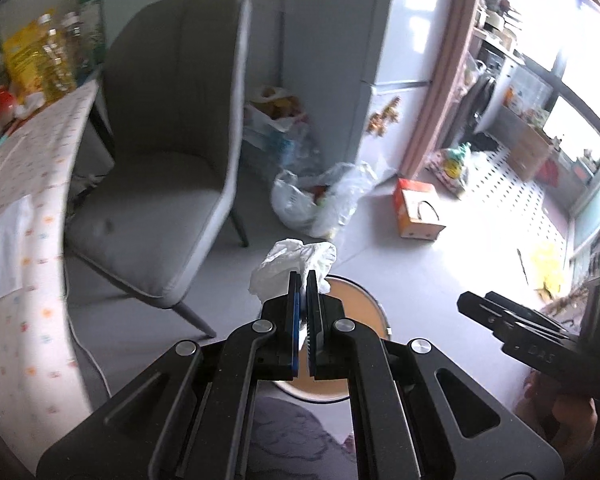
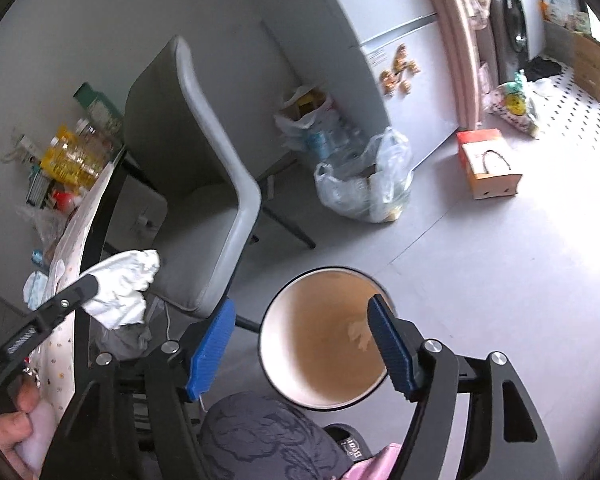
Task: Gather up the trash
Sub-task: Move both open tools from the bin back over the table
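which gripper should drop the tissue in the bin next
Left. The left gripper is already shut on the crumpled tissue near the round bin; the right gripper is open and holds nothing.

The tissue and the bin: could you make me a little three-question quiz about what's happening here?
1. True or false: the left gripper is shut on the crumpled tissue.
2. Which gripper is open? A) left B) right
3. Fill in: the round bin stands on the floor beside the grey ____.

Key: 1 true; 2 B; 3 chair.
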{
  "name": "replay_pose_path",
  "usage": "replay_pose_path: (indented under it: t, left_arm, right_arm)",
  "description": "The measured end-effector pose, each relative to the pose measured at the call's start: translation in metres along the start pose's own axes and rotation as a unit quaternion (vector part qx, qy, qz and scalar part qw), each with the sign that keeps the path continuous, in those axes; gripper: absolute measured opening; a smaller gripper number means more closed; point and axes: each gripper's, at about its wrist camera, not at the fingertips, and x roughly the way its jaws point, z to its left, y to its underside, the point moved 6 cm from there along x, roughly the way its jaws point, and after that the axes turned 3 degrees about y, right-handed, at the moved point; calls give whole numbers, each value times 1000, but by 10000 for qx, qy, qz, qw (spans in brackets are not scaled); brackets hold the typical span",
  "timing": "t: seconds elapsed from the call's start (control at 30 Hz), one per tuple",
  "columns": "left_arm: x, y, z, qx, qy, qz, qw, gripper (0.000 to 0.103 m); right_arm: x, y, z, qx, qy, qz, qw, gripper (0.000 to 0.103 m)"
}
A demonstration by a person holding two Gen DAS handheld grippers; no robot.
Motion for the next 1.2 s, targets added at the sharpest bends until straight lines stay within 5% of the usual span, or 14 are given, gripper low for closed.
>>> replay_pose_path:
  t: [0.1,0.17,0.2,0.3,0.47,0.7,1.2]
  left_arm:
    - [13,-3,-12,46,147,143,9998,8]
    - [19,-6,-15,17,262,262,9993,36]
    - [17,-7,-15,5,228,194,9996,63]
    - [0,-14,-11,26,49,-145,9999,81]
    - [-29,-19,9,-104,-109,-344,9993,89]
    - [-71,-17,47,-560,-191,-716,9957,97]
    - [-154,22,136,-1519,-713,-1516,9741,97]
  right_arm:
    - [-6,-4,-12,112,50,-64,9999,70]
    - [-11,-5,-18,126,119,-122,9998,70]
    - [-12,-6,-20,112,160,-146,9997,70]
    - [-14,-5,-21,122,144,-163,9997,72]
    - [-13,-3,-5,2,42,-156,9999,75]
    - [-27,-6,33,-282,-3,-468,9985,95]
    - [-58,-5,146,-1018,219,-1013,9894,95]
